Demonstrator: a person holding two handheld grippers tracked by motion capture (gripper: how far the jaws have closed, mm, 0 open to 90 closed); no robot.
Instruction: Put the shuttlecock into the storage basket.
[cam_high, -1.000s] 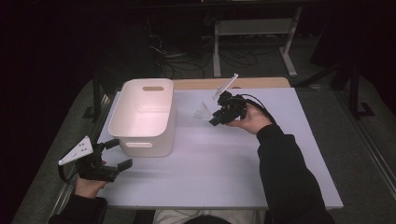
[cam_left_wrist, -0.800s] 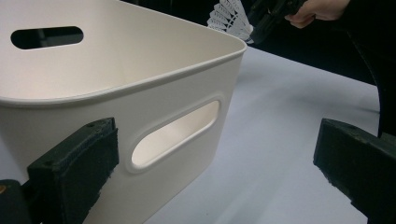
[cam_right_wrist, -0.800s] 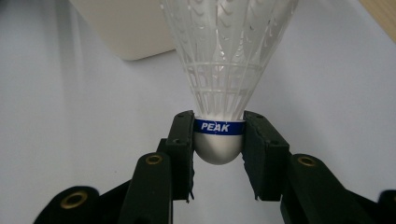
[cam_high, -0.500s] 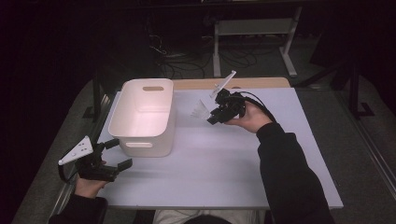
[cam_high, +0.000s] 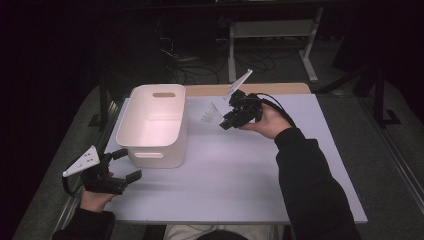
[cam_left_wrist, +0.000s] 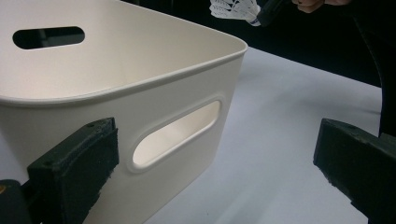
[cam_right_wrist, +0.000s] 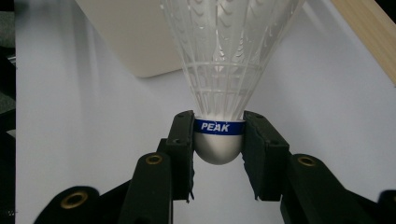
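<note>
My right gripper is shut on the rounded white head of a white plastic shuttlecock that bears a blue band marked PEAK. In the high view the right gripper holds the shuttlecock above the table, just right of the white bin, skirt pointing toward the bin. At the table's front left corner my left gripper stands open, with nothing between its fingers. The left gripper view looks at the bin's near wall and handle slot between the jaws, with the shuttlecock at the top edge.
The bin stands on a pale sheet covering the table. A wooden table edge runs along the back. Beyond it are a dark floor, cables and a metal stand.
My right gripper has risen a little with the shuttlecock held in it. The left gripper has kept still.
</note>
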